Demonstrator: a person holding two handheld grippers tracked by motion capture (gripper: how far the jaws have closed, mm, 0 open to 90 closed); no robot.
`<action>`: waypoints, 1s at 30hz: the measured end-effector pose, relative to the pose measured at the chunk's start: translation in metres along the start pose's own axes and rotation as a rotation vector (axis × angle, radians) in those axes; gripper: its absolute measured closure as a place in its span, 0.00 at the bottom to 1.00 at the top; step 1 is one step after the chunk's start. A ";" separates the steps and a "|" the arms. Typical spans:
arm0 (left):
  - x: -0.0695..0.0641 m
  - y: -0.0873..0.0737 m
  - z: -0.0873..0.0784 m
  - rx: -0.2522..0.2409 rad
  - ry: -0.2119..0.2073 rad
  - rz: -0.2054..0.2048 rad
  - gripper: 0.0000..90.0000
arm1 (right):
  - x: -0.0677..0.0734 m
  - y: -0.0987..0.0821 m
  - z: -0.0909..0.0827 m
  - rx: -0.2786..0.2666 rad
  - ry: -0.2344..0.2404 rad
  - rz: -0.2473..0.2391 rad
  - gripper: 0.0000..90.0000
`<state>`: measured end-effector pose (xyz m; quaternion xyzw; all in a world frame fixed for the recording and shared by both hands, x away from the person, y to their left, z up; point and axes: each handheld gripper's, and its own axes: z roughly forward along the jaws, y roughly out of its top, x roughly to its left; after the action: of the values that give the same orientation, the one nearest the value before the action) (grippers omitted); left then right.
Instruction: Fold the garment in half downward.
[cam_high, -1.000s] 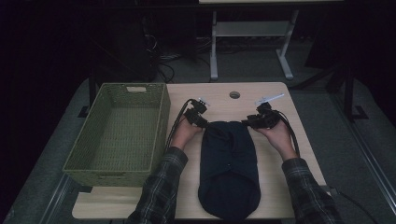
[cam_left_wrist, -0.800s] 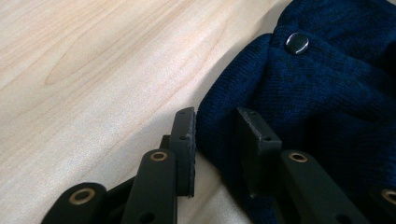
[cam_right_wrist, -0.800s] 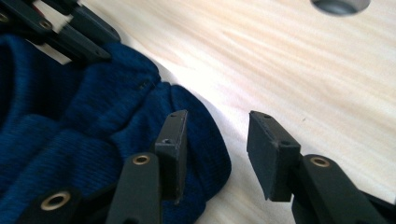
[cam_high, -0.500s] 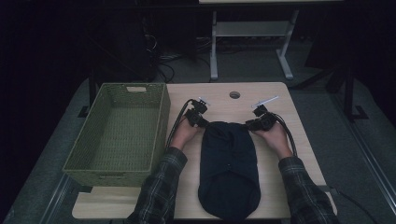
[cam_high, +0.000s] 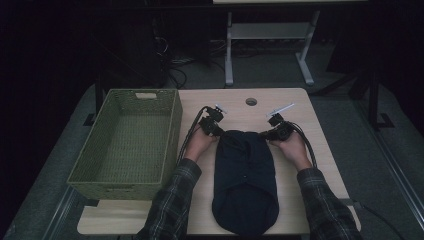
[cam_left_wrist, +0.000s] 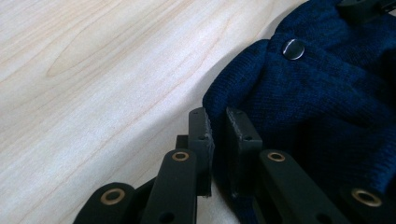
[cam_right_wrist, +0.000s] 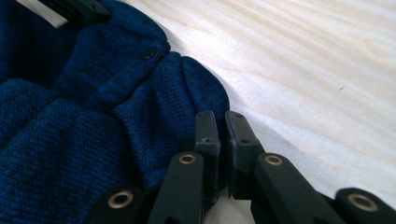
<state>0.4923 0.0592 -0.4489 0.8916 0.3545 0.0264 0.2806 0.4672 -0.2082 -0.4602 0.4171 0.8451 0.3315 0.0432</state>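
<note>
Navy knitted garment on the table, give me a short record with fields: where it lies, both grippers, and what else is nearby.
garment: navy knitted garment lying folded on the wooden table, a dark button near its far end
left gripper: jaws have just been closing, pinching the garment's far left corner
right gripper: jaws have just been closing, pinching the far right corner
nearby: green woven basket to the left, apart from the garment
</note>
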 end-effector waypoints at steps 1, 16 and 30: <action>0.000 0.000 -0.001 -0.001 0.001 -0.007 0.91 | 0.002 0.001 -0.001 0.003 -0.019 -0.016 0.95; -0.008 0.010 -0.043 -0.107 0.051 0.034 0.92 | 0.013 0.013 -0.035 -0.104 -0.072 -0.062 0.95; -0.024 0.030 -0.094 -0.236 0.129 0.080 0.91 | 0.030 0.043 -0.082 -0.215 -0.133 -0.138 0.95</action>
<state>0.4700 0.0716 -0.3503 0.8622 0.3302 0.1362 0.3591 0.4479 -0.2102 -0.3648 0.3720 0.8268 0.3879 0.1663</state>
